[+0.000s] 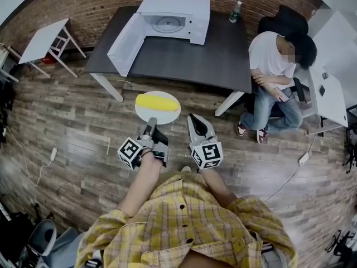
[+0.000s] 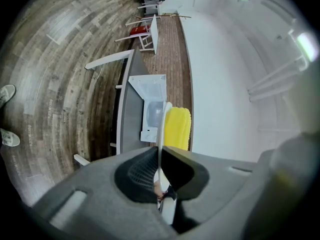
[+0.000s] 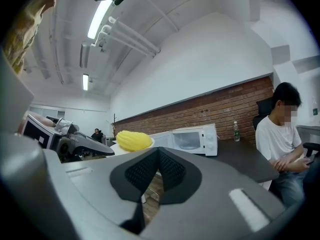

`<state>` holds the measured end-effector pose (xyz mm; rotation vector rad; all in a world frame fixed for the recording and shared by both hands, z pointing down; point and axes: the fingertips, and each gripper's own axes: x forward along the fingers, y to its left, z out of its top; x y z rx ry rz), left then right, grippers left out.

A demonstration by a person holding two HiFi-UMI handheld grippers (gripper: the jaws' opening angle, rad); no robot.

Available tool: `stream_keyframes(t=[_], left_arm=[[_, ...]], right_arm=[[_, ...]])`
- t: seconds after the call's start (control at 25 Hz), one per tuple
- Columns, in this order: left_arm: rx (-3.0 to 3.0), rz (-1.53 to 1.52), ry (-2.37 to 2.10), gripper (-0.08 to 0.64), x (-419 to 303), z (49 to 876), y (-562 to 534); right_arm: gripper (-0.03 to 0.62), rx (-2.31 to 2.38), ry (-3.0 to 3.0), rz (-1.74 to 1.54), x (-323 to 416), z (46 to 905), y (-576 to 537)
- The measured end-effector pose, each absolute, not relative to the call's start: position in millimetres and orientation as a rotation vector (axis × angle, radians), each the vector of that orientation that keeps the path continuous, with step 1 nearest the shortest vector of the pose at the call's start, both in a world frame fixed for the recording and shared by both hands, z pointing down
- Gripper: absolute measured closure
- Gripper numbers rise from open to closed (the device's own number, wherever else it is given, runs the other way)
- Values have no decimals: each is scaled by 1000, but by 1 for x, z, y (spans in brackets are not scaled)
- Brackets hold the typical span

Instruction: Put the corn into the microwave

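Head view: the left gripper [image 1: 150, 123] is seen clamped on the near rim of a white plate [image 1: 167, 117]. The corn cob [image 1: 158, 101] is carried on that plate, just ahead of the jaw tips. Beside it, the right gripper [image 1: 193, 119] is closed on nothing. An open microwave [image 1: 173, 18] is noted well ahead on a dark table [image 1: 184, 60].

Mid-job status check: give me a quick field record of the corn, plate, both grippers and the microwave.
corn: on the plate, not yet in the microwave
plate: white, rim clamped in left gripper
left gripper: shut on plate
right gripper: shut, empty, right of plate
microwave: on dark table ahead, door open
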<state>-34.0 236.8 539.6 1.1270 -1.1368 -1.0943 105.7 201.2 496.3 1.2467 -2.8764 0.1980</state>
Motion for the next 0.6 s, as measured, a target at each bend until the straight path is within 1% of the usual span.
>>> stream_keyframes(t=[0.2,0.4,0.6], left_arm=[[1097,-1119,-1142,543,-17,542,239],[1078,-1151,-1145,543,-2,539,244],[1086,-1154,-1167,543,-4,536,245]], right_arm=[[589,1234,-2881,232,123,502,198],[589,1232,-2893,186,135,498,200],[589,1218,-2900,164,134,500,199]])
